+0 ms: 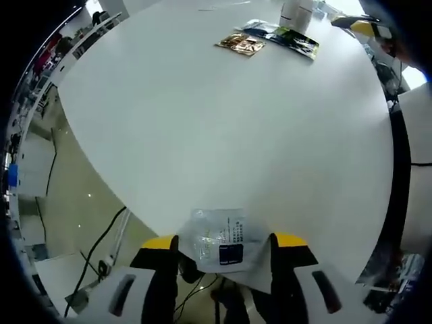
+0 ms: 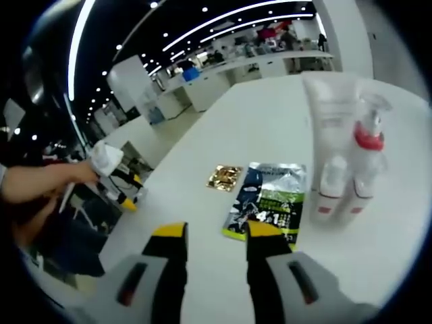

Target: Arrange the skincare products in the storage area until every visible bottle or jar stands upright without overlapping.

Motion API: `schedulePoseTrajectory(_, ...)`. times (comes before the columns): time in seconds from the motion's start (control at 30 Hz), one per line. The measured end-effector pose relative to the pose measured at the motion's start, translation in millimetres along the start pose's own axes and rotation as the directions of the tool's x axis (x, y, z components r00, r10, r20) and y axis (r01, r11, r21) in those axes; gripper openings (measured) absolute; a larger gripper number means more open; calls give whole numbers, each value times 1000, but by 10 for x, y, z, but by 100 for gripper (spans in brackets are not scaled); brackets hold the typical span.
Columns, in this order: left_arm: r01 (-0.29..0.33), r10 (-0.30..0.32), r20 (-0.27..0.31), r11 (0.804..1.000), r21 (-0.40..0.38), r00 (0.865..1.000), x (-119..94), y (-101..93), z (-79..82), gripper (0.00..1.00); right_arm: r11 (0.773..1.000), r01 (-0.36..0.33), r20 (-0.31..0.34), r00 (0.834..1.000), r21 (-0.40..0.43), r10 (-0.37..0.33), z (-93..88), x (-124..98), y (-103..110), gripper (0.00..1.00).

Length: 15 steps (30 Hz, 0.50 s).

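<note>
**Sachet in hand, bottles upright, flat packs left to sort**

The left gripper [image 1: 225,251] is clamped on a clear plastic sachet [image 1: 220,241], which sits between its 2 yellow-tipped jaws just above the near edge of the white table [image 1: 223,128]. Far ahead of that gripper, across the bare tabletop, lie a gold packet [image 1: 240,44] and a dark green-and-blue packet [image 1: 285,37], with the base of a white container [image 1: 297,13] just beyond them.

The right gripper [image 2: 214,237] holds nothing; its jaws stand apart with table surface showing between them. Just ahead of its right jaw lies the green-and-blue packet [image 2: 265,200], flat on the table, and the gold packet [image 2: 225,177] lies a little further ahead to the left. Ahead and to the right stands a tight cluster: a tall white tube [image 2: 331,111], a clear pump bottle with a red collar [image 2: 368,145], and 2 small bottles [image 2: 331,192] in front. All 4 look upright, though they stand so close that I cannot tell if they touch.

Judged from this, the bottles are largely in order. What seems left is setting down the held sachet near the group and tidying the 2 flat packets so nothing overlaps.
</note>
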<state>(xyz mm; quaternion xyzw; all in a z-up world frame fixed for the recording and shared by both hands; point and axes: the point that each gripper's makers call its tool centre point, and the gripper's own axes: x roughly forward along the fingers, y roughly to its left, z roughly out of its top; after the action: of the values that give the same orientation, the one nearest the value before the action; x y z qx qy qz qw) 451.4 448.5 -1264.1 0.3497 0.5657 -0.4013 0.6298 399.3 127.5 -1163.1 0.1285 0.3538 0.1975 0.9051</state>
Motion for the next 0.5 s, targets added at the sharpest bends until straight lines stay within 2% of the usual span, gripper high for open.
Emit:
schedulePoseTrajectory(0.2,0,0,5,1000,-19,1000,-27,-79,-7,40,1000,-2,-3,1000,3,2,-8,27,10,32)
schedulePoseTrajectory(0.4,-7,9,27,998,-69,1000,-47,-102,-17,40,1000,-7,-2,1000,-2,7,-10,37,40,32)
schedulePoseTrajectory(0.5,-6,8,32,997,-79,999,-41,-119,-23,36,1000,-3,-2,1000,5,3,-35,23,18,32)
